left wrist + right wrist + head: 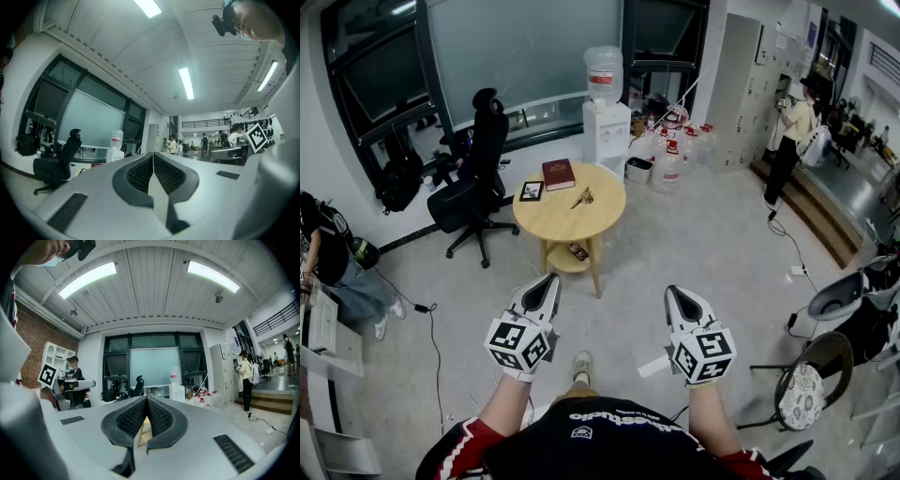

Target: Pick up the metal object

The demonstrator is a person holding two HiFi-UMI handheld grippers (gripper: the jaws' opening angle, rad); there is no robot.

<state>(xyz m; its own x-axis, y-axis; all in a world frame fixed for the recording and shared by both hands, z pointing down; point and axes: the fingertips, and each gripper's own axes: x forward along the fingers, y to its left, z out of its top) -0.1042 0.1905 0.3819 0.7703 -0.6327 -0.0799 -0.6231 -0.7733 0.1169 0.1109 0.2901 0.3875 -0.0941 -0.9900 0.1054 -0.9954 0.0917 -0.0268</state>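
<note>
The left gripper [551,278] and the right gripper [672,291] both have their jaws pressed together with nothing between them, held low and well apart from the round wooden table [555,221] at 12 o'clock. The metal object [583,197] lies on that tabletop, with a red book [558,173] at its 11 o'clock and a small black frame [531,191] at its 9 o'clock.
</note>
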